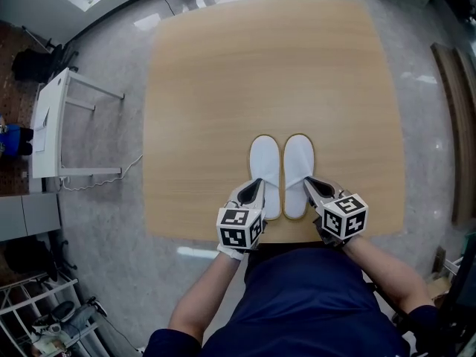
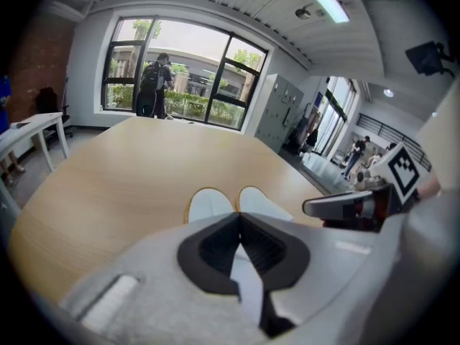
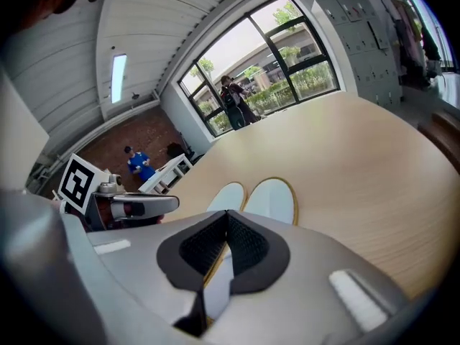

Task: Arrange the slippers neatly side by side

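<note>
Pale wood table (image 1: 260,73), broad, with rounded corners, on a glossy grey speckled floor (image 1: 111,147). Off its left edge, one white desk (image 1: 52,125) on thin legs. Beyond the far edge, in the left gripper view, a dark-framed window wall (image 2: 180,70) with one person (image 2: 152,85) standing before it. Overhead, a ribbed white ceiling (image 2: 237,6).

Two white slippers, yellow-edged at the sole, by the middle of the table's near edge: left slipper (image 1: 265,166) and right slipper (image 1: 298,162). Side by side and parallel, touching or nearly so, toes toward the far edge, heels toward the near one.

Two grippers, one per slipper. Left gripper (image 1: 256,186) closed on the heel end of the left slipper, white fabric pinched between the pads. Right gripper (image 1: 312,184) likewise clamped on the heel end of the right slipper, with the yellow rim caught between the pads.
</note>
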Motion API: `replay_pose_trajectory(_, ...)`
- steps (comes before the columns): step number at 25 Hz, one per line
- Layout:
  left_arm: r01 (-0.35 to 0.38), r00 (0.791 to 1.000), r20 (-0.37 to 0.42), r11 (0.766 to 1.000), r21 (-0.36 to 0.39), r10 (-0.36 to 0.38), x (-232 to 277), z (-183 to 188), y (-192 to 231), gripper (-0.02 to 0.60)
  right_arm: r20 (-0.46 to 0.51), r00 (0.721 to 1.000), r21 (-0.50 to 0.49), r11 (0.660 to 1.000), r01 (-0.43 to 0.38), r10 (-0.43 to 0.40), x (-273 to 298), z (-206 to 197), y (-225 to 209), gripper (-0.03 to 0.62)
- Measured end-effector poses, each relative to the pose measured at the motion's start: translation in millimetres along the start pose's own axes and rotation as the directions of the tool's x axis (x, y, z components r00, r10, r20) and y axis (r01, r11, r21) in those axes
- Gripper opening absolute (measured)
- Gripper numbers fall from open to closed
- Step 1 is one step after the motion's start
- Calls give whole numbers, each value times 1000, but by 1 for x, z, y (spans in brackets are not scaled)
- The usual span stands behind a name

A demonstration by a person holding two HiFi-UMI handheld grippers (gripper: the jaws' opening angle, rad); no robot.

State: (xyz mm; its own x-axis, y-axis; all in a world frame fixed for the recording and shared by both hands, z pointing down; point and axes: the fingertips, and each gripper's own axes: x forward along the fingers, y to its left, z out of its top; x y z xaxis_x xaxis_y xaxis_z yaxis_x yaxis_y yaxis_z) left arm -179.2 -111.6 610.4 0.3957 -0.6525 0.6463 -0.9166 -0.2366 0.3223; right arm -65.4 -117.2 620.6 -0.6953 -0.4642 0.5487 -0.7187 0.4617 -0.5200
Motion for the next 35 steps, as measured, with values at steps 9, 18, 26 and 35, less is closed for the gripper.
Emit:
replay_pose_trajectory(9, 58, 998, -7, 998, 11, -58, -23, -3, -40, 3, 89, 996, -34, 999, 36, -33, -40, 39, -1, 11)
replay_pose_trajectory(18, 145, 989, 24, 987, 69, -147, -30, 20, -91, 3, 131, 991, -158, 987, -14, 35, -45, 48, 39, 11)
replay_pose_trajectory(26, 184, 982, 14, 978, 99, -187, -26, 22, -115, 3, 226, 974, -210, 977, 40, 9, -63, 70, 34, 11)
replay_pose_trajectory(35, 175, 984, 14, 978, 110, -178, -22, 20, -123, 3, 251, 967, -291, 956, 31, 45, -75, 72, 42, 11)
